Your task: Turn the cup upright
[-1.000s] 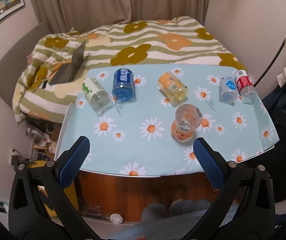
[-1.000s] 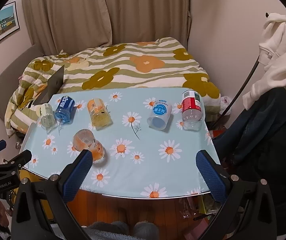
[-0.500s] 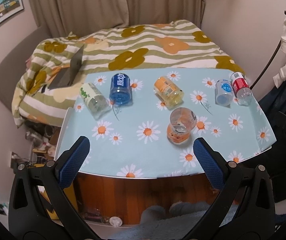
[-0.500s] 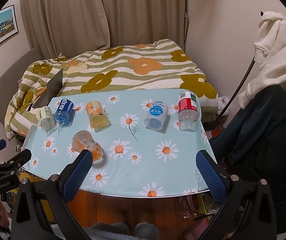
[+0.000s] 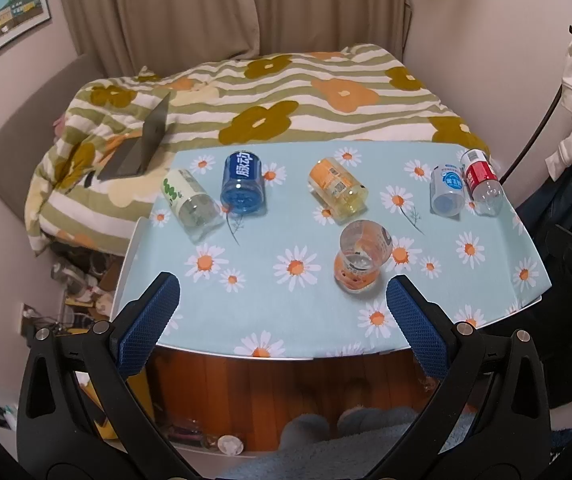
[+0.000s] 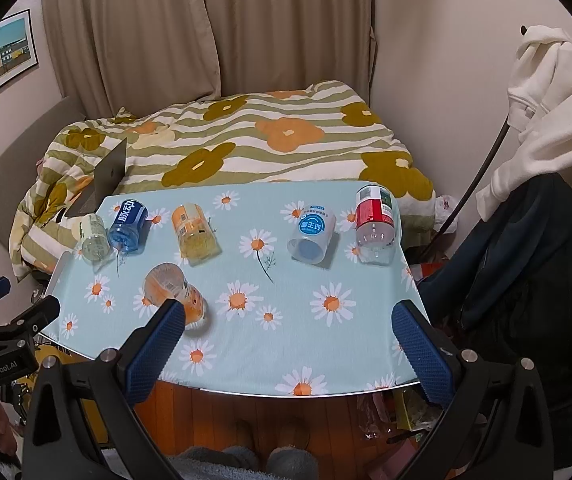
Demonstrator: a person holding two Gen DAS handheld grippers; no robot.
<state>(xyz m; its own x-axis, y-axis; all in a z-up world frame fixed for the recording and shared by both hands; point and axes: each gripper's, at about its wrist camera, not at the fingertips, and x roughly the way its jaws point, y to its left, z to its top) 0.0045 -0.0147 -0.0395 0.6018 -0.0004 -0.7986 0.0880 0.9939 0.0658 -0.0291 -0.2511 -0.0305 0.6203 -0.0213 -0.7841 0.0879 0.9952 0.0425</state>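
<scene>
while both grippers are hanging wide open and empty, left gripper [image 5: 282,304] and right gripper [image 6: 288,336], the orange cup [image 5: 360,258] is lying sideways just ahead of the left jaws; "genrobot.ai" is showing on the left gripper's body.

Laptop [image 5: 142,148] on striped floral quilt [image 5: 326,108]

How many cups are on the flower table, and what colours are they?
Orange cups: 2
Blue cup: 1
Green-and-white cup: 1
White cup with blue label: 1
Red cup: 1
Total: 6 cups
</scene>
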